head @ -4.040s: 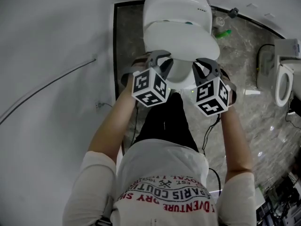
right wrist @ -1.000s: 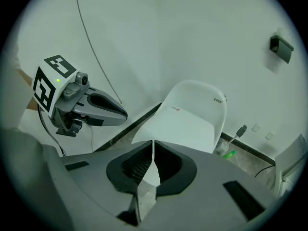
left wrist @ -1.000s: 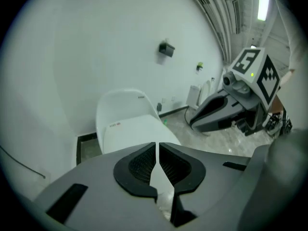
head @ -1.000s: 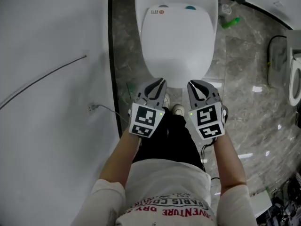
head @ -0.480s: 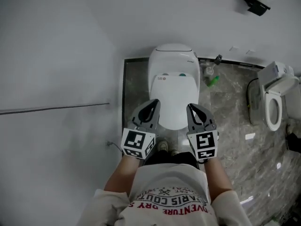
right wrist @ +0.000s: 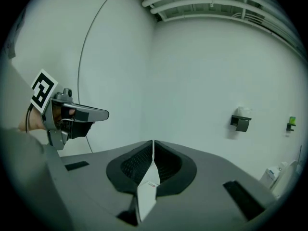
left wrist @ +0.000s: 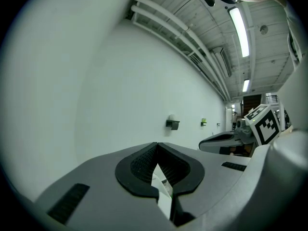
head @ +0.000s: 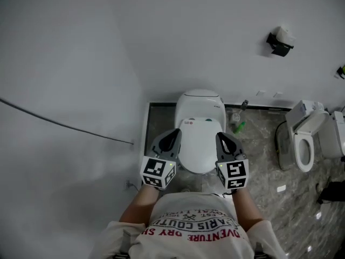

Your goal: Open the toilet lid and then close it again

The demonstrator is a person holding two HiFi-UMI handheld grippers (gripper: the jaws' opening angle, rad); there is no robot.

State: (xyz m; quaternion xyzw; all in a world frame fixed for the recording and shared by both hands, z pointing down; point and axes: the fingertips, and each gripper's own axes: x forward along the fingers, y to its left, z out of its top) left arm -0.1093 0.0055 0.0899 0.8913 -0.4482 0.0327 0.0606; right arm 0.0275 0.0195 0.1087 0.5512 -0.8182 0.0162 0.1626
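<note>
In the head view the white toilet (head: 199,106) stands against the back wall with its lid (head: 199,147) lying down flat. My left gripper (head: 173,133) and right gripper (head: 222,136) are held side by side, high above the lid's front half and well apart from it. Both are shut with nothing between the jaws. In the left gripper view the shut left gripper (left wrist: 156,146) points nearly level at the wall, with the right gripper (left wrist: 226,139) beside it. In the right gripper view the right gripper (right wrist: 153,143) is shut too, and a sliver of the lid (right wrist: 148,186) shows through the slot below.
A second toilet (head: 302,139) stands at the right on the marble floor (head: 259,155). A green bottle (head: 240,126) lies beside the first toilet. A dark holder (head: 279,41) hangs on the back wall, and a thin cable (head: 64,125) runs along the left wall.
Four seconds ago the lid was tilted up at the grippers; since one second ago it lies flat. Both grippers and the head view have risen, so the toilet looks smaller and farther below.
</note>
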